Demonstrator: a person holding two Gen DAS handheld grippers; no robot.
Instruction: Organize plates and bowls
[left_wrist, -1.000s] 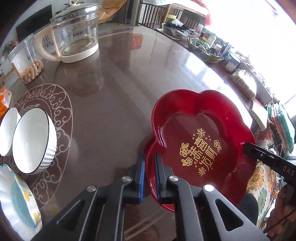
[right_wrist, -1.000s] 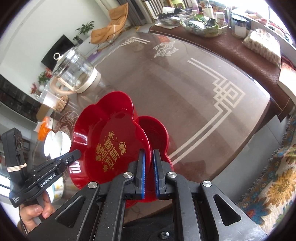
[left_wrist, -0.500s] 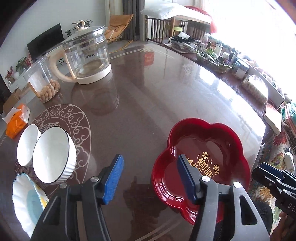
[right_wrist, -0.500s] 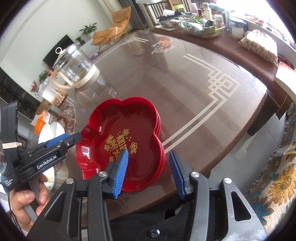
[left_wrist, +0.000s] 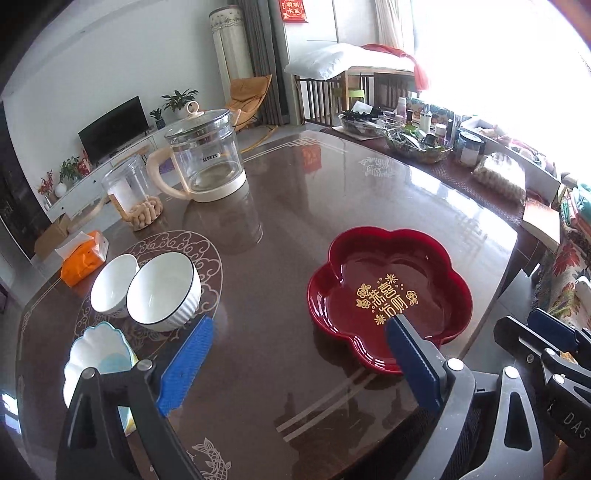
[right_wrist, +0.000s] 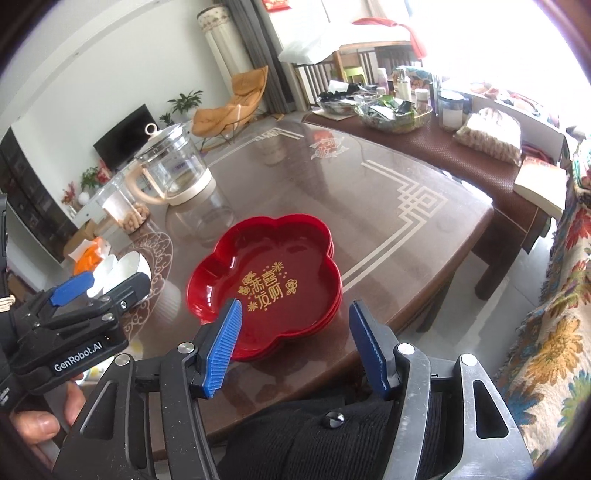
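Observation:
A stack of red flower-shaped plates (left_wrist: 391, 291) with gold characters lies on the brown table near its front right edge; it also shows in the right wrist view (right_wrist: 269, 284). My left gripper (left_wrist: 295, 363) is open and empty, pulled back above the table left of the stack. My right gripper (right_wrist: 295, 339) is open and empty, held back over the stack's near rim. Two white bowls (left_wrist: 162, 291) stand side by side at the left. A white scalloped dish (left_wrist: 98, 354) with a blue centre lies in front of them.
A glass kettle (left_wrist: 203, 162) and a jar of peanuts (left_wrist: 133, 195) stand at the back left. An orange tissue pack (left_wrist: 83, 258) lies at the far left. A side table with baskets and jars (left_wrist: 421, 144) runs behind. The table edge (right_wrist: 424, 291) is close on the right.
Both grippers let go of the red plate and opened. The plate now lies flat on the stack. Both grippers have drawn back and up from the table.

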